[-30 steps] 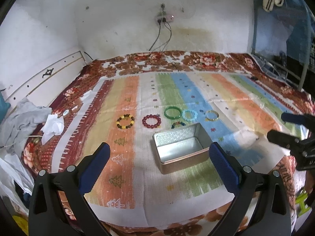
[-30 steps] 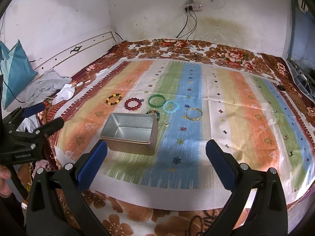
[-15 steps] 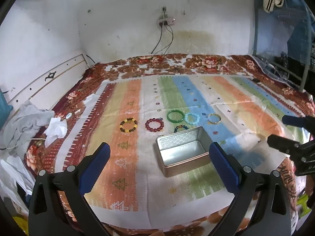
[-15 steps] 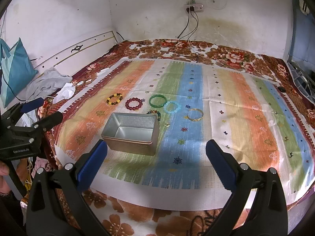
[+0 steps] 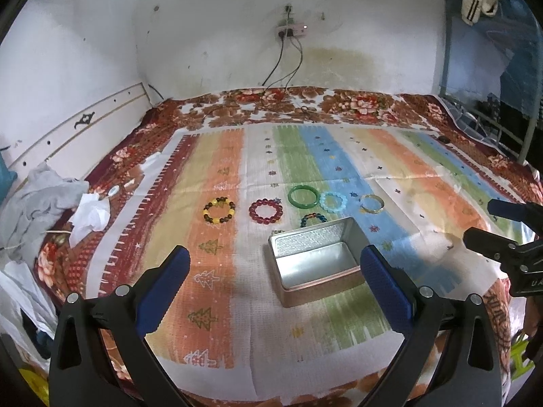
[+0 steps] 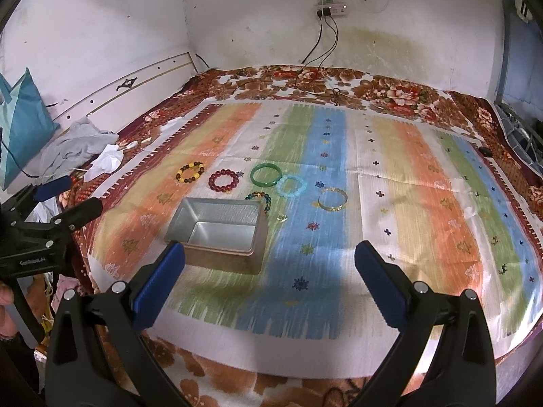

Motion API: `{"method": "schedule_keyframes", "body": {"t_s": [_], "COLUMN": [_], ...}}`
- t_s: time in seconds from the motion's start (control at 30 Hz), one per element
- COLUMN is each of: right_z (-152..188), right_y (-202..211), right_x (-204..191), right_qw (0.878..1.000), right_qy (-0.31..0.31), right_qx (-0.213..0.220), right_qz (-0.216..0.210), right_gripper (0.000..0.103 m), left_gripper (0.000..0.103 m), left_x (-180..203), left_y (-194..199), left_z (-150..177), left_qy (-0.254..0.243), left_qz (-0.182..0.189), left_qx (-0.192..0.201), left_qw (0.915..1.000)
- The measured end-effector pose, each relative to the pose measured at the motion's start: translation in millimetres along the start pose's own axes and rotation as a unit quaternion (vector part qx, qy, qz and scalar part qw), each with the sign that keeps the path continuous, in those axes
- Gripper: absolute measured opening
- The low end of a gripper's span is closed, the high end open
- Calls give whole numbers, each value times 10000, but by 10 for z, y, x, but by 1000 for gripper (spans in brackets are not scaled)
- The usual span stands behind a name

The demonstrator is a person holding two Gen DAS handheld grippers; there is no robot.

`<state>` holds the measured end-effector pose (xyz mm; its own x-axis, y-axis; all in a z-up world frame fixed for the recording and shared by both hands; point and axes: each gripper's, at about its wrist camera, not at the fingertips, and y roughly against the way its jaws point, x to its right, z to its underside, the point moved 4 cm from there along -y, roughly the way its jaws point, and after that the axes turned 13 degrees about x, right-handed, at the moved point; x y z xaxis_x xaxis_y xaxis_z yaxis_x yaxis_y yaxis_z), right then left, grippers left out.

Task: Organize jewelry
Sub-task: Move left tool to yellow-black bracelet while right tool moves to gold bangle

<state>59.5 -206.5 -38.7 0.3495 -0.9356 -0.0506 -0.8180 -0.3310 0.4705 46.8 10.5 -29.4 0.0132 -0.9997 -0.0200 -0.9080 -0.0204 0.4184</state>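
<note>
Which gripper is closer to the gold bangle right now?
Right, though neither is close. The gold bangle lies ahead of the right gripper, roughly centred between its open fingers. The left gripper sits further left, facing the tin.

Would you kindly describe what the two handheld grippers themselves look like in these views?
Both match: the left gripper and right gripper each have two black plastic arms with silver screw heads, ending in ribbed blue rubber pads. From the side, the left gripper's black body carries white lettering, too small to read surely. No cables or sleeves show.
</note>
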Motion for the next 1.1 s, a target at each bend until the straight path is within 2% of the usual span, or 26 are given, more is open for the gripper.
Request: {"method": "schedule_keyframes", "body": {"t_s": [0.07, 0.17, 0.5, 0.67, 0.83, 0.97, 1.1], "right_z": [-24, -59, -50, -64, -92, -150, -172], "right_y": [-59, -173, -611, -798, -981, -1128, -1292], "right_x": [34, 113, 390, 455, 548, 644, 784], "right_qw": [10000, 10000, 9993, 9990, 9985, 9980, 9964], "right_qy": [11, -42, -211, -102, -97, -231, -346], "right_qx": [-2, -50, -306, -384, -512, -566, -704], "right_qz": [32, 58, 66, 198, 149, 158, 314], "right_gripper": [99, 99, 99, 99, 99, 99, 99], "left_gripper": [98, 98, 98, 98, 98, 98, 98], "left_x": [-38, -92, -215, -298, -451, -512, -594], "left_y": [-82, -190, -671, -937, -1182, -1316, -1451], "left_z": [-6, -41, -122, -93, -53, -54, -59], "left_qy": [127, 364, -37, -179, 130, -5, 96], "left_qz": [23, 296, 21, -74, -4, -199, -195], "left_qx": [-38, -38, -206, -451, -784, -848, -938], "left_qw": [9999, 9989, 9998, 9988, 9968, 9962, 9954]}}
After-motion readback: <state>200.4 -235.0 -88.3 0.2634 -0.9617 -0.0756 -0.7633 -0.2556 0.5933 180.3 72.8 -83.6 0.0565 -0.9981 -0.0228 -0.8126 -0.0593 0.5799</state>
